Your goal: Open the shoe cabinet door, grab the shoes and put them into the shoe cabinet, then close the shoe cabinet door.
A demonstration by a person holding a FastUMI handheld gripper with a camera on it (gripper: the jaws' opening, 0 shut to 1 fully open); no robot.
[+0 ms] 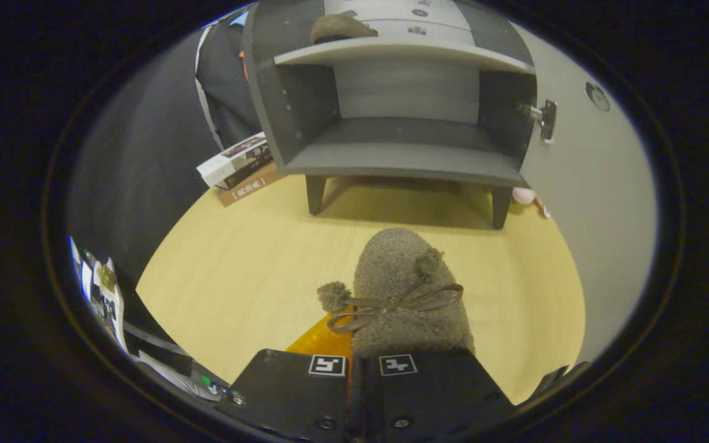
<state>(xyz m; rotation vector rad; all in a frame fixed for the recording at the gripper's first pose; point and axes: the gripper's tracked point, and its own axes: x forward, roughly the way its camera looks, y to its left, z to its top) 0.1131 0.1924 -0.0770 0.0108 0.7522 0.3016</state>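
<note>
A brown fuzzy shoe [400, 289] with a ribbon bow and two pom-poms sticks out ahead of my gripper [354, 364], toe pointing at the cabinet. The fingers are shut on its heel end, which they hide. The shoe hangs over the light wooden surface [237, 271]. Beyond it stands the grey shoe cabinet [400, 161] on short legs, its lower compartment bare. Its door [582, 184] is swung wide open to the right, with a hinge [544, 120] at the cabinet's edge. A second brown shoe [339, 27] lies on the cabinet's upper shelf.
A stack of books [240, 166] lies by the cabinet's left leg. A small pink object [524, 195] sits by the right leg, against the door. A person in dark clothing [225, 80] stands behind the cabinet's left side.
</note>
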